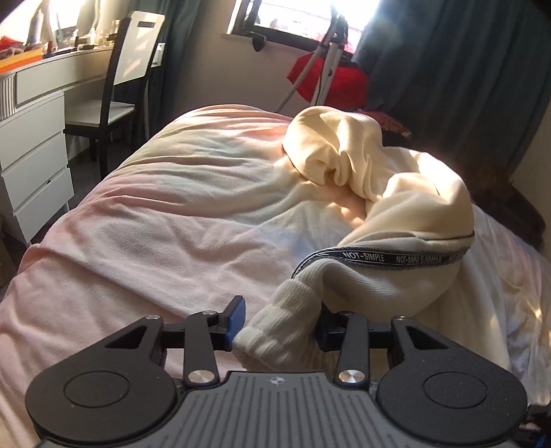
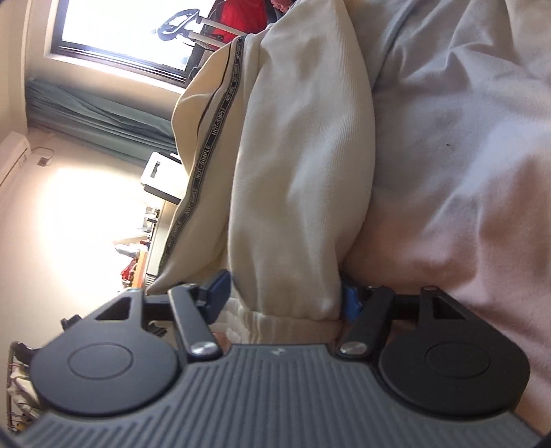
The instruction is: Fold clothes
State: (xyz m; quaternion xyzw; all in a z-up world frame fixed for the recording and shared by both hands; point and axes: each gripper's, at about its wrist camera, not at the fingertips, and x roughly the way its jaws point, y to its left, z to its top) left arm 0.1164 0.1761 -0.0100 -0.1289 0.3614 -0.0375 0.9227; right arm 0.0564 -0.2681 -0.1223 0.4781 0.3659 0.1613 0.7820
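Note:
A cream garment (image 1: 347,165) with a black "NOT-SIMPLE" tape (image 1: 389,256) lies bunched on the right half of the pink bed cover (image 1: 165,213). In the left wrist view its ribbed cuff (image 1: 279,331) fills the gap between the blue pads (image 1: 236,318), and my left gripper (image 1: 279,322) is shut on it. The right wrist view is rolled on its side. There a cream leg or sleeve (image 2: 296,179) runs up from my right gripper (image 2: 286,298), whose blue pads (image 2: 349,303) press on its gathered end just above a ribbed cuff (image 2: 275,322).
A white drawer desk (image 1: 34,151) and a dark chair (image 1: 120,86) stand left of the bed. Behind it are a window (image 1: 296,13), dark curtains (image 1: 454,69), red cloth (image 1: 334,86) and a white stand (image 1: 327,58). Bare white sheet (image 1: 509,275) shows at the right.

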